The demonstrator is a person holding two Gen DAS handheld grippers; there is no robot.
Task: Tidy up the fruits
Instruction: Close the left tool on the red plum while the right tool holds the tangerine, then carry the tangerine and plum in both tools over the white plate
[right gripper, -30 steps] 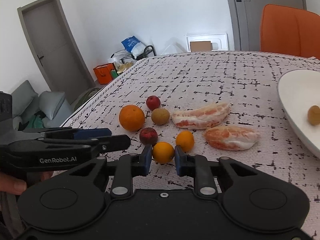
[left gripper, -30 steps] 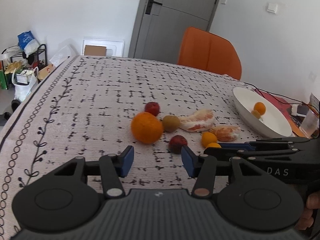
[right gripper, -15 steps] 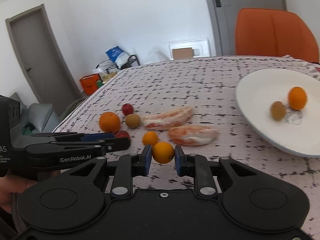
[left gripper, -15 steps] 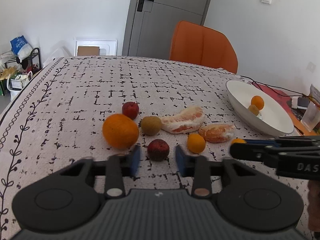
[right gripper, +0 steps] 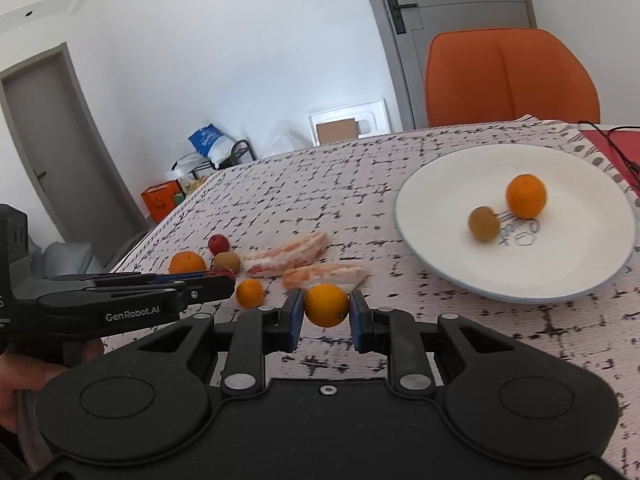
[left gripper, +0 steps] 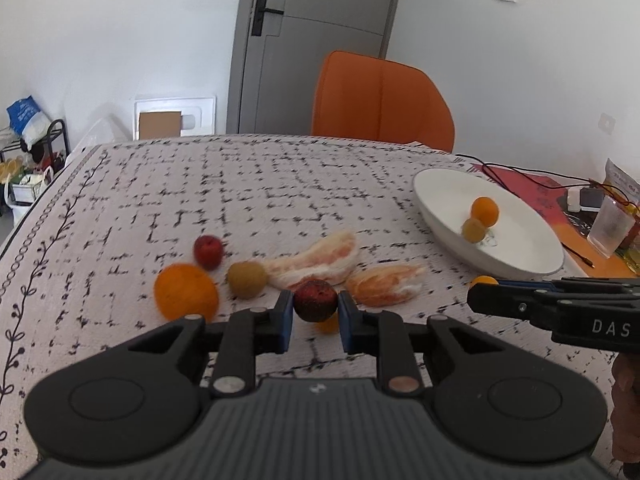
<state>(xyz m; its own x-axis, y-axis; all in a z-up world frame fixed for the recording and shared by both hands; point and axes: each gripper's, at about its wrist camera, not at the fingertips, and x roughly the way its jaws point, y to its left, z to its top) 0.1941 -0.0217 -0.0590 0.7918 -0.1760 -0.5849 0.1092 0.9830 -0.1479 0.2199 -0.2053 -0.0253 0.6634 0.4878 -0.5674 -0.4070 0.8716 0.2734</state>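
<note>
My left gripper (left gripper: pixel 315 312) is shut on a dark red plum (left gripper: pixel 315 300), held above the cloth. My right gripper (right gripper: pixel 326 311) is shut on a small orange (right gripper: pixel 326 305) and holds it in the air left of the white plate (right gripper: pixel 580 276). The plate holds an orange (right gripper: pixel 525 195) and a brown-green fruit (right gripper: pixel 483 223). On the cloth lie a big orange (left gripper: pixel 186 293), a red plum (left gripper: pixel 208 251), a kiwi (left gripper: pixel 247 279), two peeled pomelo pieces (left gripper: pixel 316 260) (left gripper: pixel 385 284) and a small orange (right gripper: pixel 249 293).
An orange chair (left gripper: pixel 382 100) stands behind the table. Cables, a red mat (left gripper: pixel 524 184) and a plastic cup (left gripper: pixel 610 230) lie right of the plate. A shelf with bags (left gripper: pixel 28 152) stands off the table's left side.
My left gripper closed on the dark red plum and lifted it. My right gripper carried its small orange up and to the right, nearer the plate.
</note>
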